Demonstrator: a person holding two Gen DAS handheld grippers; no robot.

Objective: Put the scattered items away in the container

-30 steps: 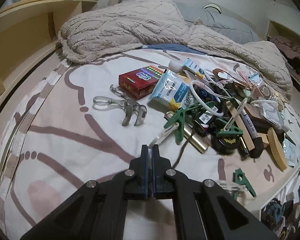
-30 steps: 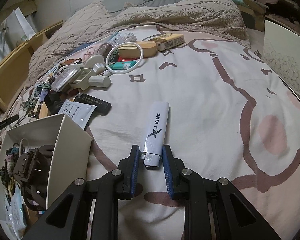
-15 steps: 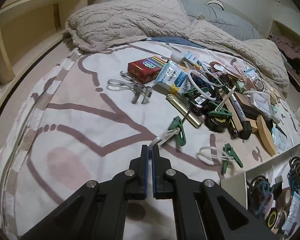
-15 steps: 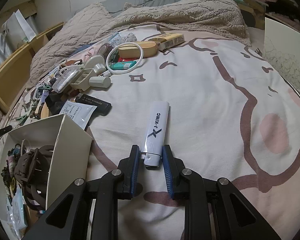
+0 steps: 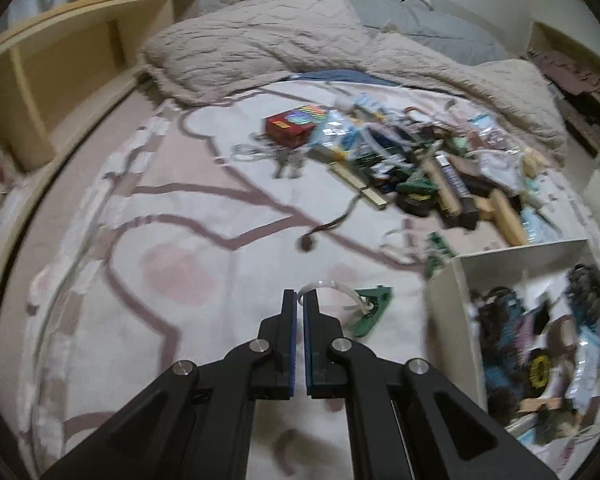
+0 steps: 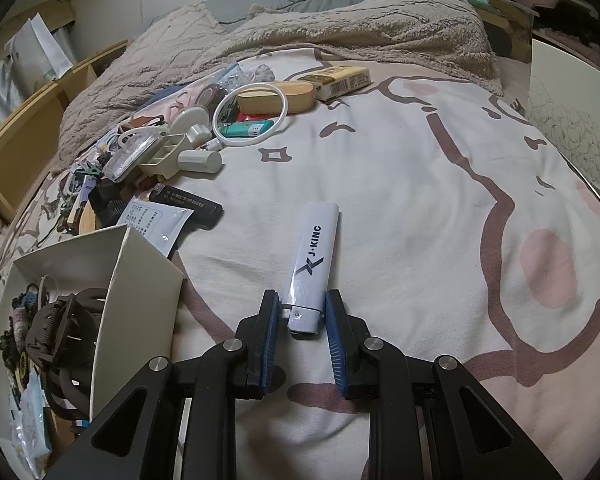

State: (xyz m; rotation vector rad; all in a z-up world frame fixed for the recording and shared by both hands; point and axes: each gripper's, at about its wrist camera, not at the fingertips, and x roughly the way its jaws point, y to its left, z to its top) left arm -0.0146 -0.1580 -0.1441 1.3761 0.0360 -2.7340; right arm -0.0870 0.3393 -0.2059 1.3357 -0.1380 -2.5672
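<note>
One bed sheet carried the clutter. One white box sat at its near edge, already part filled. One white lighter lay on the sheet, its base clamped by the right gripper. Left gripper was pinched on one clear loop with one green clip hanging from it, just left of the box.

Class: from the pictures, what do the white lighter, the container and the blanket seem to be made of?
Lighter: glossy plastic, judging by its sheen and printed logo. Container: probably matte white cardboard; thin, flat, folded walls. Blanket: soft plush fabric, fuzzy with raised wavy ridges.
</note>
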